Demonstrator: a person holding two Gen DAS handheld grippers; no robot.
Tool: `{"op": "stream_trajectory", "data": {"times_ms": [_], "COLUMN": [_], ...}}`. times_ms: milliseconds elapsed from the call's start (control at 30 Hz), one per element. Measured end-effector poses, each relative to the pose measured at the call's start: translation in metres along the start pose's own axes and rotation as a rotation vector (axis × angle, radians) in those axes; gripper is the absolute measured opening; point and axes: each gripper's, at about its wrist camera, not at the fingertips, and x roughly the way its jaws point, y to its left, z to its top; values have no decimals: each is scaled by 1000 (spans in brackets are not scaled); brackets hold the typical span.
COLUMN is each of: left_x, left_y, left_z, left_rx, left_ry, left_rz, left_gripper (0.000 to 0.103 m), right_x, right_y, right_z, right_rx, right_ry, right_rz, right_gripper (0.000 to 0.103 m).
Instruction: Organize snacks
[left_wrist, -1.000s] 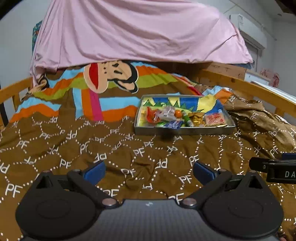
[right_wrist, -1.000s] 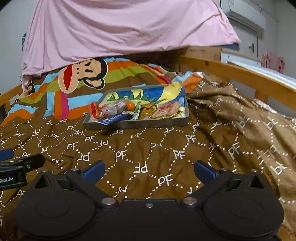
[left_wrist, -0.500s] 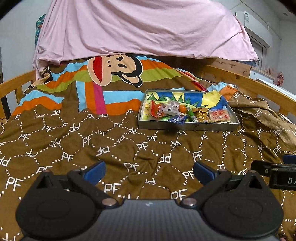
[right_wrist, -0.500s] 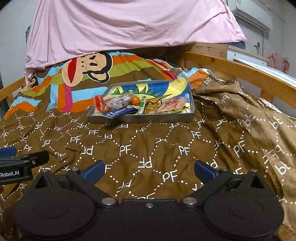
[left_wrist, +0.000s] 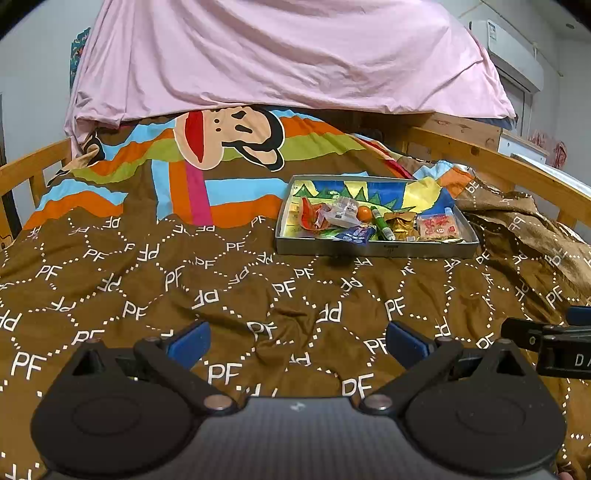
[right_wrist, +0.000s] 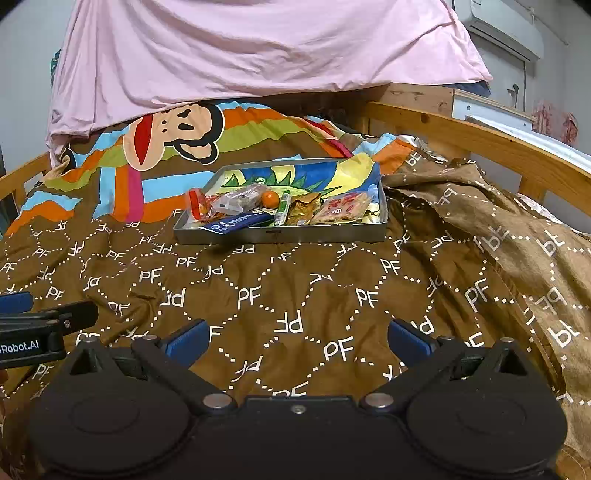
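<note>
Two sets of jaws spread wide, nothing between them: left gripper (left_wrist: 297, 338) and right gripper (right_wrist: 297, 338) side by side, low over the brown quilt (right_wrist: 295, 295), well short of the snacks. Farther out, near the quilt's far right part, a shallow metal tray (right_wrist: 280, 236) with a picture-printed floor. Inside, crowded toward the tray's near wall: red wrapper (right_wrist: 197, 203) at the near left corner, clear packet (right_wrist: 236, 199) beside it, blue bar (right_wrist: 236, 221) slanting over the near edge, small orange ball (right_wrist: 270, 199), green tube (right_wrist: 283, 207), gold packet (right_wrist: 304, 210), red-printed packet (right_wrist: 343, 208) toward the near right corner. No snack visible loose on the quilt; all seemingly in the tray, though heaped and overlapping rather than lined up. Fits either a jumble awaiting sorting or a gathering into the tray already complete; not settled by these views. Hard to read: wrapper labels, anything beneath the pile, and whatever lies under the pink sheet (left_wrist: 288, 55) beyond.
</note>
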Motion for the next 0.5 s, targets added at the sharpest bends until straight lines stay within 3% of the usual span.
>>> {"op": "stream_trajectory", "data": {"times_ms": [500], "left_x": [1], "left_y": [1], "left_z": [-2], "left_rx": [3], "left_ry": [10], "left_rz": [3], "left_gripper": [103], "right_x": [0], "right_y": [2], "right_z": [0], "right_rx": [-4], "right_ry": [5], "right_rz": [1], "right_gripper": [102]}}
